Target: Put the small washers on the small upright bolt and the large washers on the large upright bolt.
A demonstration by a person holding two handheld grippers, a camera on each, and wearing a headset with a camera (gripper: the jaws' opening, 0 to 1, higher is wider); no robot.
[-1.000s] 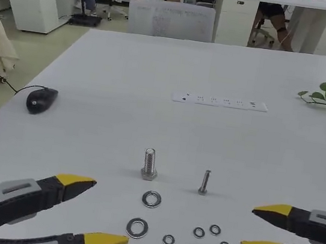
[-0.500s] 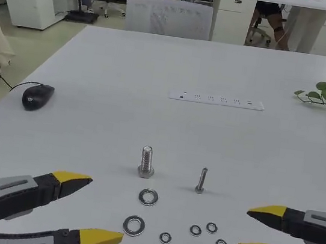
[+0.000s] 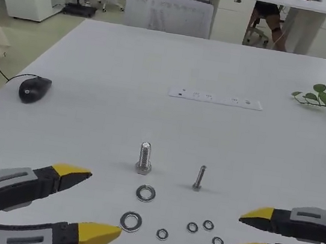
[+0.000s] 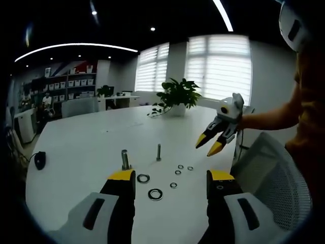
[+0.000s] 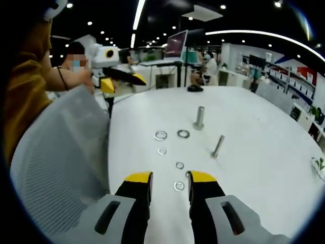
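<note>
My left gripper (image 3: pixel 103 204) hangs low over the near left of the table (image 3: pixel 152 114), its jaws spread wide with nothing between them. My right gripper (image 3: pixel 238 231) is at the near right, jaws parted less far and also empty, its tips just beside the small washers (image 3: pixel 208 225), four of them lying loose. Two large washers (image 3: pixel 145 193) lie left of those, between my grippers. Beyond them both bolts stand upright, the large bolt (image 3: pixel 144 158) on the left and the small bolt (image 3: pixel 199 178) to its right.

Left tool (image 3: pixel 105 204), right tool (image 3: pixel 237 231): jaws apart.
</note>
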